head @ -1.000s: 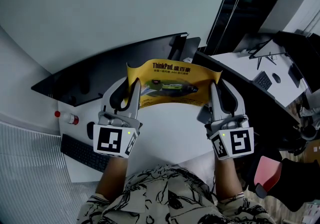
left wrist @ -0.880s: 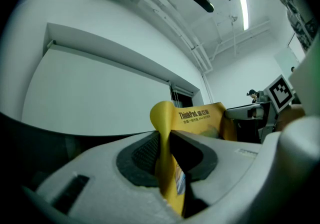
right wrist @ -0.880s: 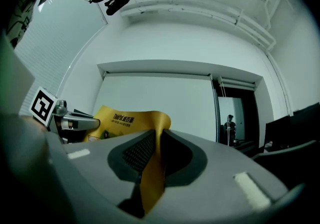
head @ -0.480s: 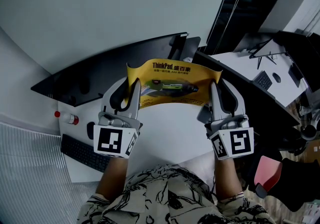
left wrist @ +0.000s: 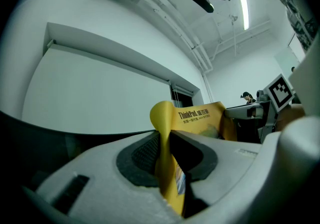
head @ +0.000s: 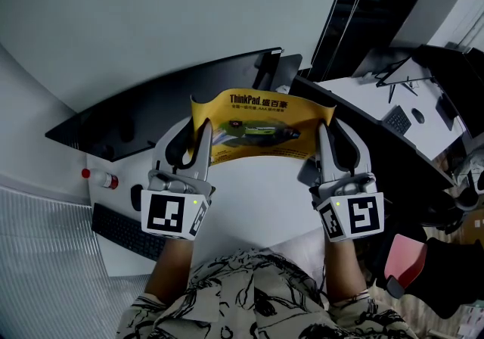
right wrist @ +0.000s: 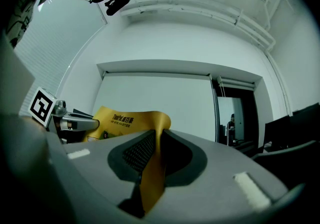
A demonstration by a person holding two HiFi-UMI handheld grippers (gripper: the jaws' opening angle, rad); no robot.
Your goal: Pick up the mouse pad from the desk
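The yellow mouse pad [head: 261, 127] with dark print hangs in the air above the white desk [head: 249, 201], stretched between both grippers and sagging a little in the middle. My left gripper [head: 201, 130] is shut on its left edge, and my right gripper [head: 324, 132] is shut on its right edge. In the left gripper view the mouse pad [left wrist: 192, 123] runs pinched between the two dark pads [left wrist: 145, 155]. The right gripper view shows the same: the mouse pad [right wrist: 131, 120] is clamped edge-on between the pads [right wrist: 137, 153].
A dark monitor [head: 151, 114] stands behind the pad. At the desk's left lie a black keyboard [head: 125, 233] and a small red-capped bottle [head: 104, 178]. Another desk [head: 393, 110] with a keyboard and mouse sits at the right, and a pink chair [head: 404, 262] at the lower right.
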